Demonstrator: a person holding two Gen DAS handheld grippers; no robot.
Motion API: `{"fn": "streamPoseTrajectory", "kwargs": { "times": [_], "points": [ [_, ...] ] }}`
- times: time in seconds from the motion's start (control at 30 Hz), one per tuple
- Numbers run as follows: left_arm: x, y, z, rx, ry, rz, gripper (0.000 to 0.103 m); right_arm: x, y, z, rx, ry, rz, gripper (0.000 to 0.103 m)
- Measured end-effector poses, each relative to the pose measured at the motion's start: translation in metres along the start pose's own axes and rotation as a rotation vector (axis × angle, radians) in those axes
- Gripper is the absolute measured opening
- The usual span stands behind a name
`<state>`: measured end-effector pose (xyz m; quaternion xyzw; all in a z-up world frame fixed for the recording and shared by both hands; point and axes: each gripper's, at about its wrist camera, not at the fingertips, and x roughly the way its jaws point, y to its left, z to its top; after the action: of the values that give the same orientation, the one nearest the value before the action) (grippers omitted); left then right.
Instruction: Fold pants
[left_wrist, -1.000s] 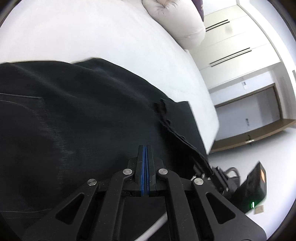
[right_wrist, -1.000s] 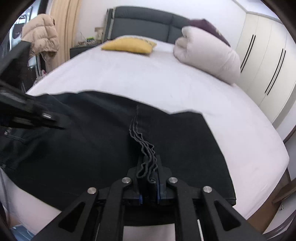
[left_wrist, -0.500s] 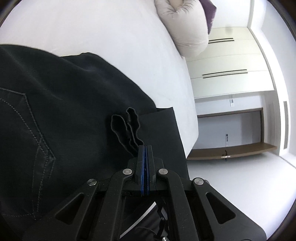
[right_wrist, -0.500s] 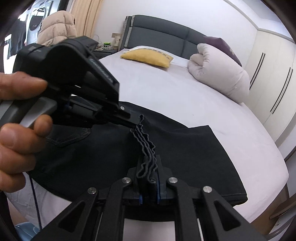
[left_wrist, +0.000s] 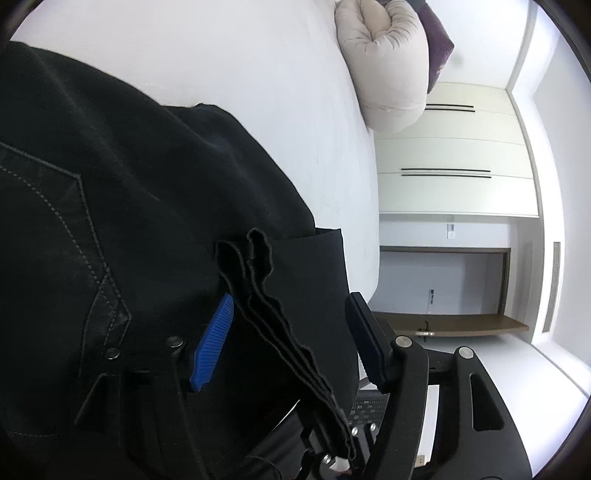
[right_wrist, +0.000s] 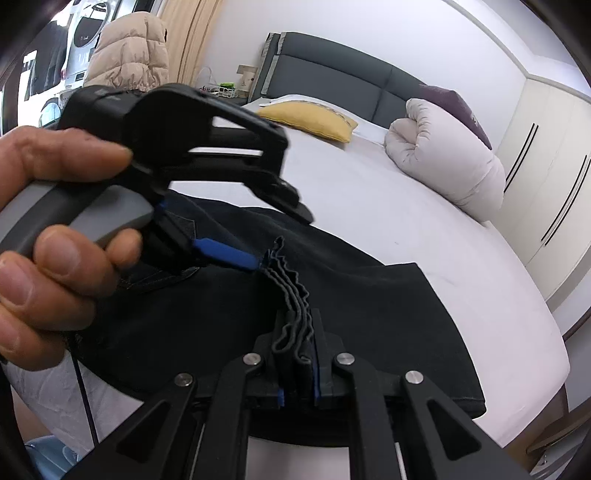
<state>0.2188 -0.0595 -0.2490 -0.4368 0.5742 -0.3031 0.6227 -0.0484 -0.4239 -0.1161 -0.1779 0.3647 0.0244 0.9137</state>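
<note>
Black pants lie on a white bed, their back pocket stitching showing in the left wrist view. My right gripper is shut on a bunched stack of pant hem layers, lifted above the fabric. My left gripper is open, its blue pads either side of the same wavy hem stack. In the right wrist view the left gripper is held by a hand, one blue pad touching the hem's far end.
A rolled beige duvet and a yellow pillow lie at the head of the bed. White wardrobes stand to the right. The bed edge drops off at the right.
My left gripper has opened and moved up to the hem stack, now straddling it. My right gripper stays shut on the hem.
</note>
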Motion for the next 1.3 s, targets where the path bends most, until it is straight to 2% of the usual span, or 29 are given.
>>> {"fn": "streamPoseTrajectory", "kwargs": {
  "times": [0.23, 0.3, 0.37, 0.43, 0.47, 0.53, 0.83, 1.0, 1.3],
  "points": [
    [0.005, -0.007, -0.002, 0.016, 0.045, 0.058, 0.061, -0.001, 0.002, 0.003, -0.006, 0.000, -0.001, 0.011],
    [0.011, -0.009, -0.001, 0.026, 0.065, 0.075, 0.056, -0.004, 0.005, 0.005, -0.021, -0.010, -0.003, 0.011],
    [0.017, -0.011, 0.000, 0.036, 0.085, 0.089, 0.037, -0.007, 0.009, 0.006, -0.041, -0.019, -0.002, 0.011],
    [0.025, -0.014, 0.001, 0.050, 0.102, 0.112, 0.025, -0.010, 0.014, 0.007, -0.056, -0.027, 0.003, 0.011],
    [0.027, -0.017, 0.002, 0.062, 0.103, 0.125, 0.015, -0.010, 0.015, 0.007, -0.062, -0.028, 0.005, 0.011],
    [0.027, -0.021, 0.005, 0.085, 0.106, 0.145, 0.007, -0.011, 0.020, 0.006, -0.074, -0.028, 0.009, 0.011],
    [0.028, -0.051, 0.015, 0.316, 0.141, 0.293, 0.006, -0.001, 0.044, 0.010, -0.156, -0.013, 0.037, 0.011],
    [0.033, -0.048, 0.017, 0.372, 0.168, 0.375, 0.006, 0.011, 0.062, 0.009, -0.206, 0.010, 0.061, 0.011],
    [0.040, -0.043, 0.007, 0.400, 0.150, 0.385, 0.006, 0.024, 0.080, -0.006, -0.263, 0.054, 0.081, 0.011]
  ]
}}
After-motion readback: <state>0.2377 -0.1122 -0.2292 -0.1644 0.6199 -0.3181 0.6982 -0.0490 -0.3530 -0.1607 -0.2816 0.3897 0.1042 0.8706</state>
